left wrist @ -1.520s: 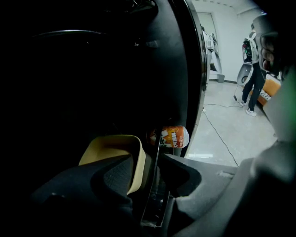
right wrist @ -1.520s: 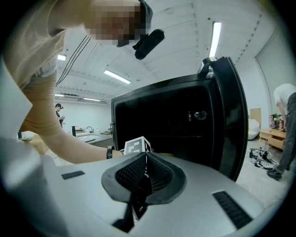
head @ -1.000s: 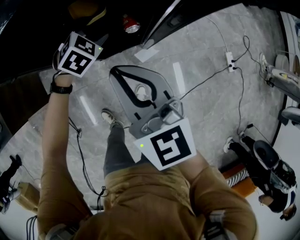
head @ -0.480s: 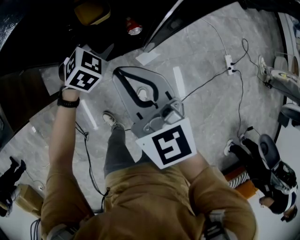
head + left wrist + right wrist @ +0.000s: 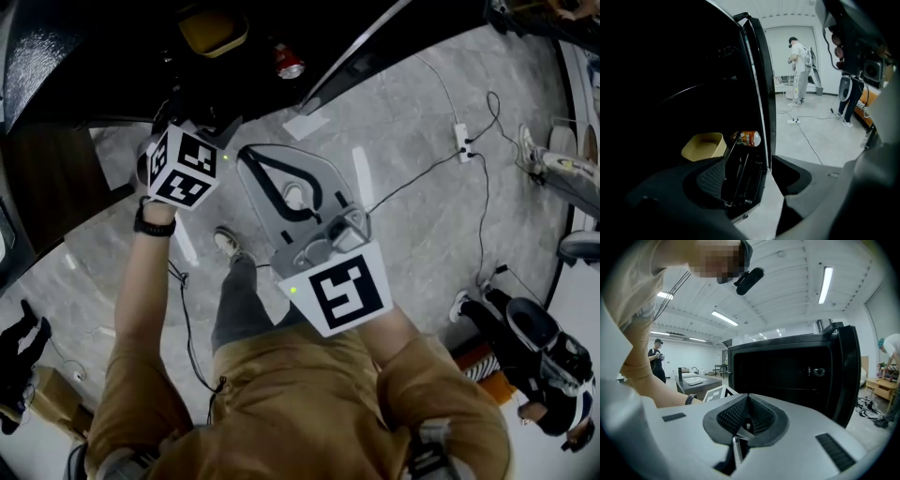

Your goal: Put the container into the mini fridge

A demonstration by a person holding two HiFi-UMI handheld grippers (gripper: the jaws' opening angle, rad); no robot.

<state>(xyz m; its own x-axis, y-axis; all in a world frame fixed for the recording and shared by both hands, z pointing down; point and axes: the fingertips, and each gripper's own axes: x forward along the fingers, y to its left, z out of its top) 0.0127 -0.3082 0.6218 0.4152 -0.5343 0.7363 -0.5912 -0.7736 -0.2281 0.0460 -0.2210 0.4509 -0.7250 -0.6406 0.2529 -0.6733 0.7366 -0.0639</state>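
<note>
Left gripper view, item 1: glossy black box-shaped mini fridge, interior dark, its slim hard-edged door swung open.

Item 2: left gripper, matt dark plastic, ribbed fingers spread wide, nothing between them.

Item 3: right gripper, pale smooth shell, fingers pressed together, empty.

Item 4: shallow mustard-yellow plastic container, rounded corners, sitting inside the fridge (placement looks done).

Item 5: orange drinks can, lying by the door's wire rack.

Handling: draw the left gripper straight back, clear of door edge and can.
</note>
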